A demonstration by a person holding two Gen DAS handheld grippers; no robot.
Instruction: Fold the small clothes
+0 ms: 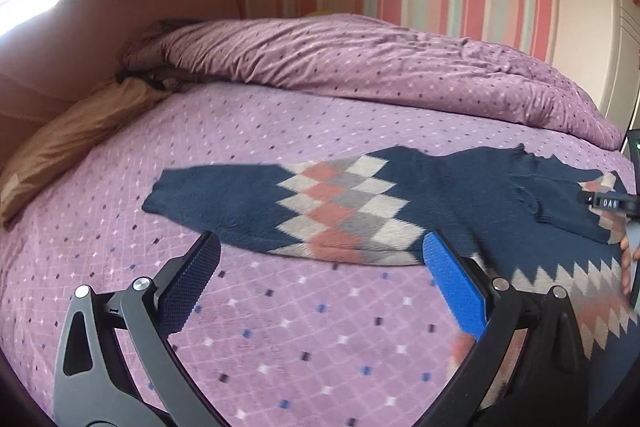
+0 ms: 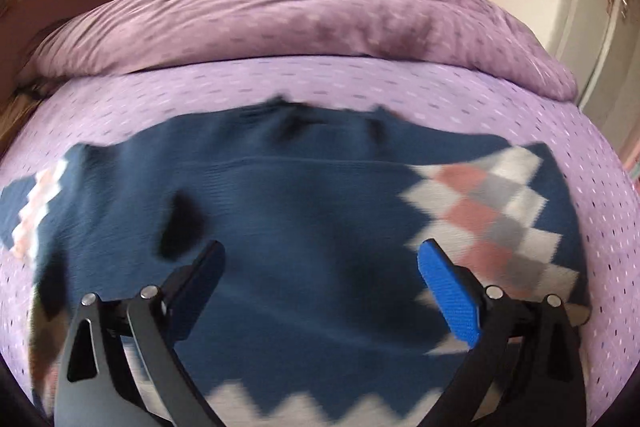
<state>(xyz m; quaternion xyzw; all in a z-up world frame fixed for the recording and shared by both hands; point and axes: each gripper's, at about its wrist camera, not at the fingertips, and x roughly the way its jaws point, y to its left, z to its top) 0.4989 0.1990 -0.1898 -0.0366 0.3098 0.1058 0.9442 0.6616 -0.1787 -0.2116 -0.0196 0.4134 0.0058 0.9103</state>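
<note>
Blue-padded fingers of the left claw (image 1: 320, 259) frame the bottom of the left wrist view, spread wide apart and gripping nothing; beneath them lies bare purple bedspread (image 1: 280, 339). Directly ahead of this claw lies the left sleeve (image 1: 240, 203) of a navy argyle sweater (image 1: 460, 195), spread flat on the bed. The sleeve's long axis runs across the view, from its cuff at the far left toward the sweater body at the right, so the claw faces the sleeve broadside, with the near edge of the sleeve just beyond the fingertips. The right claw (image 2: 320, 263) also stands wide apart and empty, and it hovers over the middle of the sweater body, with navy knit showing between its fingers and the zigzag hem band (image 2: 304, 407) at the bottom of the right wrist view. The right sleeve (image 2: 492, 211), bearing the diamond pattern, lies to the right of that claw. This view is blurred, so whether the claw touches the cloth cannot be determined. A bunched purple duvet (image 1: 360, 63) lies along the far side of the bed, well apart from the garment. Judged from this layout, the left claw is nearer the left sleeve, and a sleeve fold inward across the body is the likely next step.
</note>
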